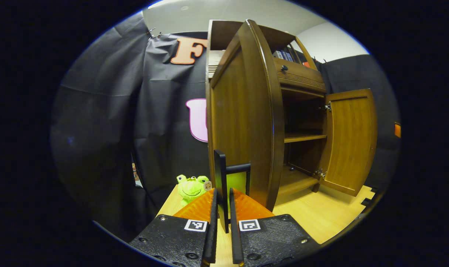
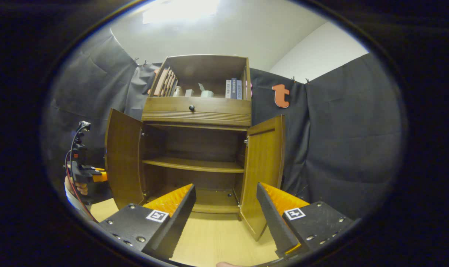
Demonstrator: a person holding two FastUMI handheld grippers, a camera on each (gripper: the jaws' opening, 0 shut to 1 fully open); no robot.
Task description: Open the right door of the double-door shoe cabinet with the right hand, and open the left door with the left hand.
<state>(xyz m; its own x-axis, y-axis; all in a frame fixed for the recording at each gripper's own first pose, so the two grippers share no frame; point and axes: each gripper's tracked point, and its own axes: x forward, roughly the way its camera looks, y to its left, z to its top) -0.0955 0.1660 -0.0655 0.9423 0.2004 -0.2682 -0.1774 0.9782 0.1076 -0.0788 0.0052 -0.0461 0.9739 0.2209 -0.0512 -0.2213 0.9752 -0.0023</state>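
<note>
Two fingers of the left hand-held gripper [image 1: 221, 217] pinch the black handle [image 1: 220, 178] of the left door [image 1: 243, 122], swung wide open. The right hand-held gripper [image 2: 226, 218] is spread, holding nothing, just before the open right door [image 2: 263, 167]. The shoe cabinet [image 2: 198, 111] stands behind; its book spines are unreadable.

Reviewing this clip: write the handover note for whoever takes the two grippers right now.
Left gripper: shut on the left door's handle, left door swung wide.
Right gripper: open, holding nothing, facing the cabinet, clear of the right door, which stands open.
Done: both doors open, shelves exposed.
Left: probably just release the handle and withdraw.
</note>
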